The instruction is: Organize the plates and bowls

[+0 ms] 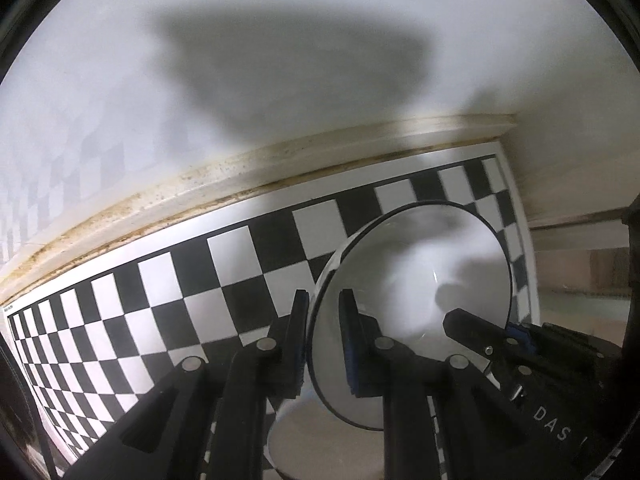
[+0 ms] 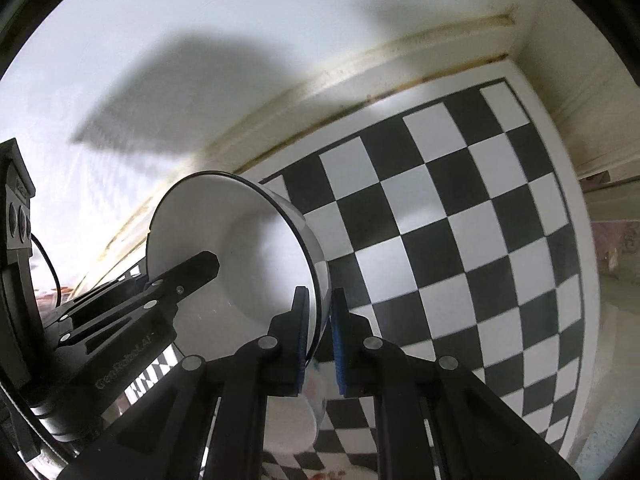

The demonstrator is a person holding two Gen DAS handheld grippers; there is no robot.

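Both grippers, the left gripper point(image 1: 323, 340) and the right gripper point(image 2: 319, 340), are showing black linkage arms, round silver pivot pins, blue ribbed pads point(image 2: 340, 352), and white lettering on their bodies.

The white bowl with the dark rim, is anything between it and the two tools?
Nothing visible. The left tool is shut on one side of the white dark-rimmed bowl's wall, and the right tool is shut on the opposite side; pads press the rim directly.
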